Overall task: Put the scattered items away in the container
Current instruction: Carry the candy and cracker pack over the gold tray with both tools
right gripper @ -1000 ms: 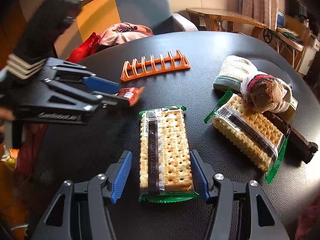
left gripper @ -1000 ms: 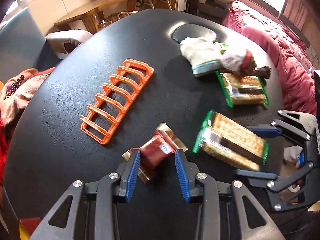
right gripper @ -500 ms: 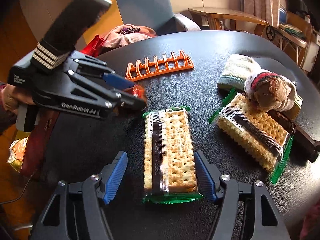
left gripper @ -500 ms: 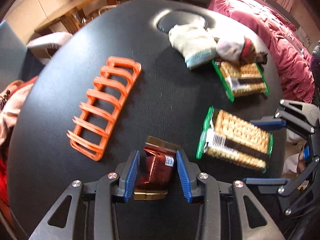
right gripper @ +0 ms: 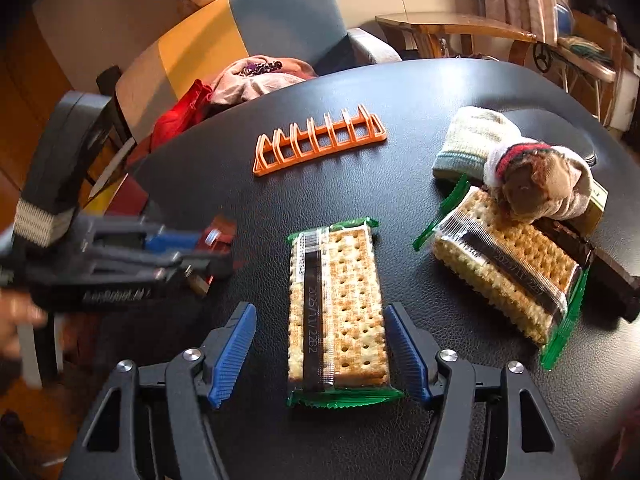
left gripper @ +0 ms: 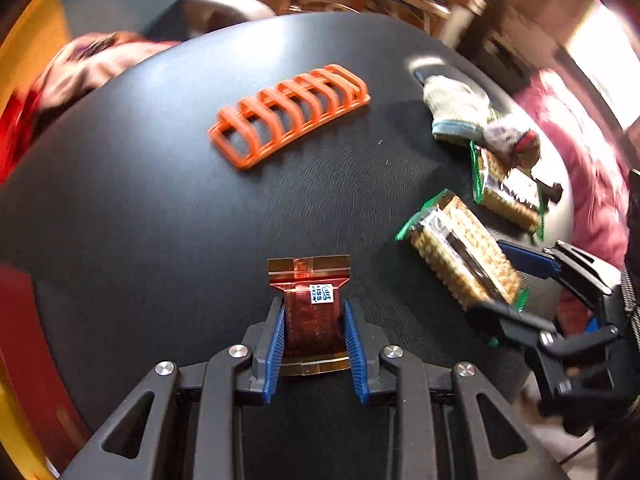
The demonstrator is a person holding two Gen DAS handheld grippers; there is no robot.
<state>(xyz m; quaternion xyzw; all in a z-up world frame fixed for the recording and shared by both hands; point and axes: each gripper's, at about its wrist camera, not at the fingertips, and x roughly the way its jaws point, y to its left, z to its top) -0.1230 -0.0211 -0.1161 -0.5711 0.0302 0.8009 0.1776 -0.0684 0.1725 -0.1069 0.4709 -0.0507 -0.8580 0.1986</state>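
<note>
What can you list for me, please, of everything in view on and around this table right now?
snack packet: one, reddish brown with gold ends, between the left gripper's pads
cracker packs: two, tan with green ends; one between the right gripper's fingers, one right of it
rack: one, orange, far side of the table
socks: two; pale one, brown and cream one on the right cracker pack
dark bar: one, right edge, partly hidden
table: one, black
armchair: one, blue, behind the table
clothes: pink and red, by the armchair
left gripper: shut on the packet
right gripper: open
</note>
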